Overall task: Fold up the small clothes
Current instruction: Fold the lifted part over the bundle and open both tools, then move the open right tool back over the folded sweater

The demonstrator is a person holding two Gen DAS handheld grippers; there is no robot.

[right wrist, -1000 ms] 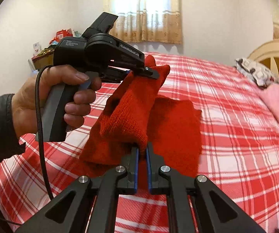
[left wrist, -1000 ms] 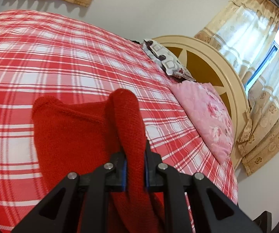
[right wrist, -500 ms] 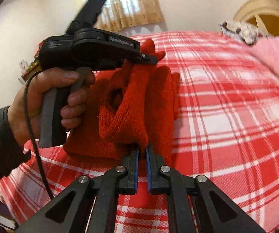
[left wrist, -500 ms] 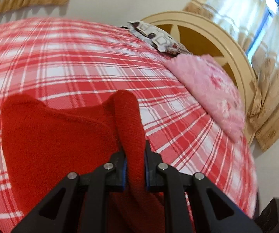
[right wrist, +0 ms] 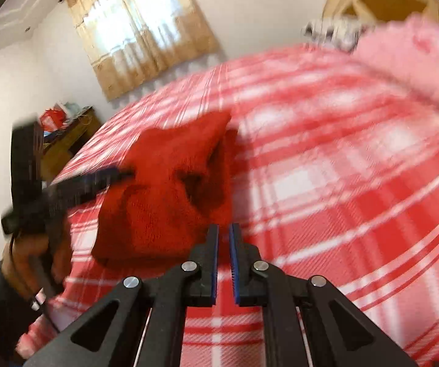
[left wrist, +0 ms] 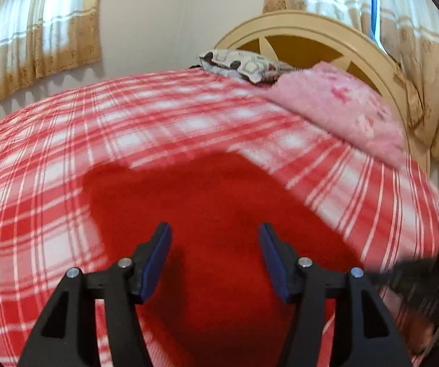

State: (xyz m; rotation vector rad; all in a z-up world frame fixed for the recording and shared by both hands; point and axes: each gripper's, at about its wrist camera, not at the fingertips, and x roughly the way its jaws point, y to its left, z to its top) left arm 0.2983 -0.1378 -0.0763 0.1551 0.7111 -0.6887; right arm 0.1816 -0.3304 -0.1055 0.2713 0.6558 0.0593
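A red knit garment (left wrist: 219,202) lies bunched on the red-and-white plaid bed (left wrist: 127,122). My left gripper (left wrist: 214,229) hovers just above it; its jaws are opening, the blue pads stand wide apart and no cloth is pressed between them. In the right wrist view the garment (right wrist: 164,183) sits left of centre, and its near corner runs into my right gripper (right wrist: 223,229), which is shut on it with only a narrow slit showing. The left gripper (right wrist: 106,177), blurred, is at the garment's left side, held by a person's hand (right wrist: 29,253).
A pink floral pillow (left wrist: 341,107) and a patterned pillow (left wrist: 243,65) lie against the cream headboard (left wrist: 311,30). A wooden side table (right wrist: 69,134) with clutter stands beyond the bed's far corner. Curtained windows (right wrist: 146,30) line the walls.
The left jaws opened and let go of the red fold, which dropped onto the rest of the garment on the bed. Both views rolled and swept sideways. The right gripper stayed shut.
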